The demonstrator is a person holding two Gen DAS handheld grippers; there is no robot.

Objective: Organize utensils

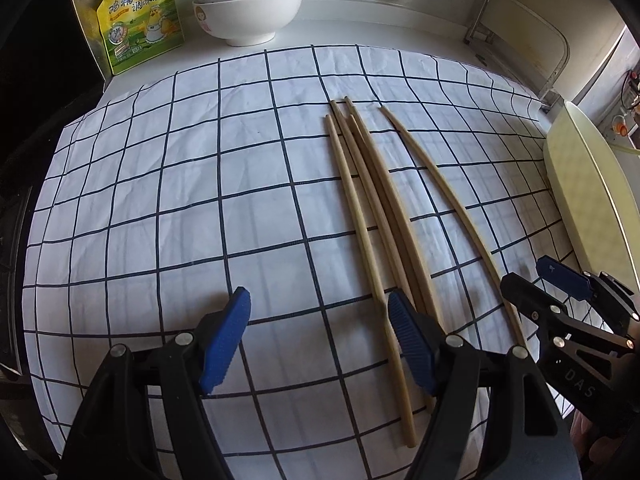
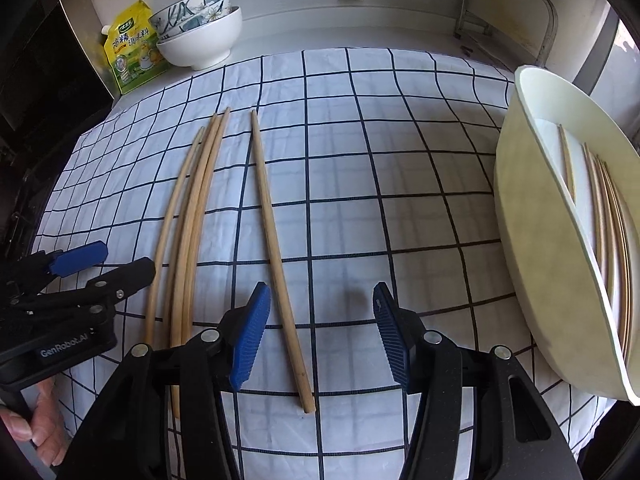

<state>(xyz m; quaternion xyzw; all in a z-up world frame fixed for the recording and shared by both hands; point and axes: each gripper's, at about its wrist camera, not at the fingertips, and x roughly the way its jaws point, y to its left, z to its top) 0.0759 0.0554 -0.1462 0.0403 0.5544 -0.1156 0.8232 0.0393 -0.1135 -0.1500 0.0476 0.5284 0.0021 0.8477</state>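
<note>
Several bamboo chopsticks (image 1: pixel 372 208) lie bunched on the checked cloth (image 1: pixel 180 200), and a single chopstick (image 1: pixel 452 208) lies apart to their right. My left gripper (image 1: pixel 320 324) hovers open over the cloth, its right finger (image 1: pixel 408 336) above the near ends of the bunch. In the right wrist view my right gripper (image 2: pixel 320 316) is open over the single chopstick (image 2: pixel 276 240), which runs beside its left pad (image 2: pixel 252 328) without touching it. The bunch (image 2: pixel 188 220) lies to its left. A cream tray (image 2: pixel 532 240) at the right holds several more chopsticks (image 2: pixel 608 220).
Stacked bowls (image 1: pixel 248 4) and a yellow seasoning pouch (image 1: pixel 140 20) stand at the back left, off the cloth. A metal rack (image 2: pixel 504 8) is at the back right. Each gripper shows in the other's view: right gripper (image 1: pixel 524 272), left gripper (image 2: pixel 120 260), with a hand (image 2: pixel 44 432) below.
</note>
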